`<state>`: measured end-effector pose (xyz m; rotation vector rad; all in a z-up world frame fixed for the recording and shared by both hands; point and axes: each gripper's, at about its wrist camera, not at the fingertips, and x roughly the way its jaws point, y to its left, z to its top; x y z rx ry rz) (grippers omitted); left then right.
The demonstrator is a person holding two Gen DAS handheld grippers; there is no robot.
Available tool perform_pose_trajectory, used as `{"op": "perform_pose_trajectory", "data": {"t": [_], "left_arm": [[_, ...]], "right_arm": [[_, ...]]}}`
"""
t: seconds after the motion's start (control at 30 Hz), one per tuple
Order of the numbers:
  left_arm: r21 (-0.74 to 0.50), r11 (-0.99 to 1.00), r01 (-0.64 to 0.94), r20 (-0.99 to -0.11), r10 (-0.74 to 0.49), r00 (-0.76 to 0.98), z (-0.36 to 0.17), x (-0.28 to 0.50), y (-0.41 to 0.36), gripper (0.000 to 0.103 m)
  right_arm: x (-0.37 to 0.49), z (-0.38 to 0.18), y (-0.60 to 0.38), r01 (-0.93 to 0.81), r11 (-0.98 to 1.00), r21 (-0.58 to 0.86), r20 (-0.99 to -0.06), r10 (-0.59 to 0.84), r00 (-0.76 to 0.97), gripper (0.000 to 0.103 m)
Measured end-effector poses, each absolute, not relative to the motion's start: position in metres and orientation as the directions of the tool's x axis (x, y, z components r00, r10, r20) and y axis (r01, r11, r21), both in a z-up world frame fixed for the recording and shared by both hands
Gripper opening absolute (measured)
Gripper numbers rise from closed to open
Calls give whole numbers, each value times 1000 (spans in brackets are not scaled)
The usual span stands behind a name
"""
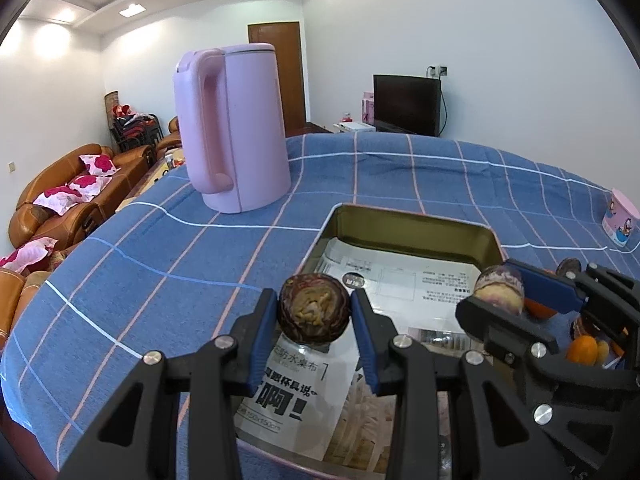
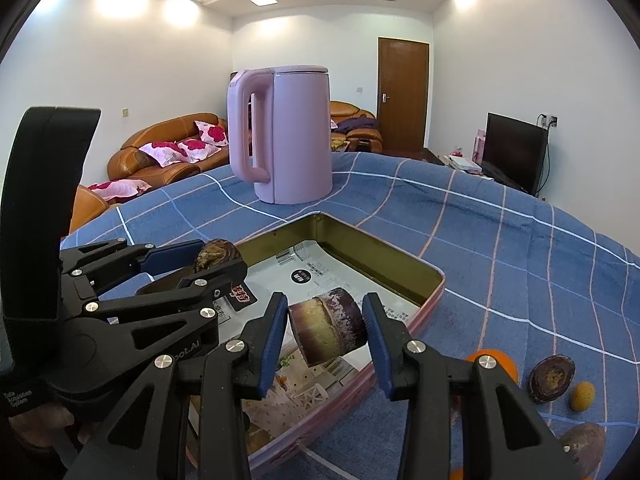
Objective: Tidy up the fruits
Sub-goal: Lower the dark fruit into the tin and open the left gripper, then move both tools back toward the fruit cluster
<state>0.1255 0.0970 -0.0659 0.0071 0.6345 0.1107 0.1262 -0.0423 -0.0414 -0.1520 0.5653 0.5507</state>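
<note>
Two passion fruits held over the open tin, one in each claw.

The left claw is clamped on a round, wrinkled purple-brown passion fruit, its blue pads pressing both sides, above the near left part of the rectangular metal tin. The right claw grips a second passion fruit, mottled purple and yellow, over the tin's near edge. Printed paper sheets line the tin's bottom. More fruit lies on the blue checked tablecloth to the right of the tin: an orange, another passion fruit and a small yellowish fruit. A pink electric kettle stands beyond the tin on the worktop.
</note>
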Motion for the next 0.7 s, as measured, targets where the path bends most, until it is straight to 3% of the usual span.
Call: {"op": "perform_pose_trajectory", "data": {"t": [0.3, 0.47, 0.57, 0.7], "left_arm": [[42, 994, -105, -588, 109, 801, -66, 127, 97, 41], [28, 991, -132, -571, 124, 811, -64, 123, 103, 66], [26, 991, -128, -555, 120, 823, -61, 116, 101, 67], [23, 993, -113, -533, 108, 839, -54, 105, 93, 67]], "right_arm": [[128, -43, -43, -516, 856, 12, -553, 436, 710, 47], [125, -41, -48, -502, 864, 19, -539, 432, 723, 53], [120, -40, -52, -492, 870, 16, -532, 424, 733, 62], [107, -37, -58, -475, 880, -8, -515, 404, 756, 63]]}}
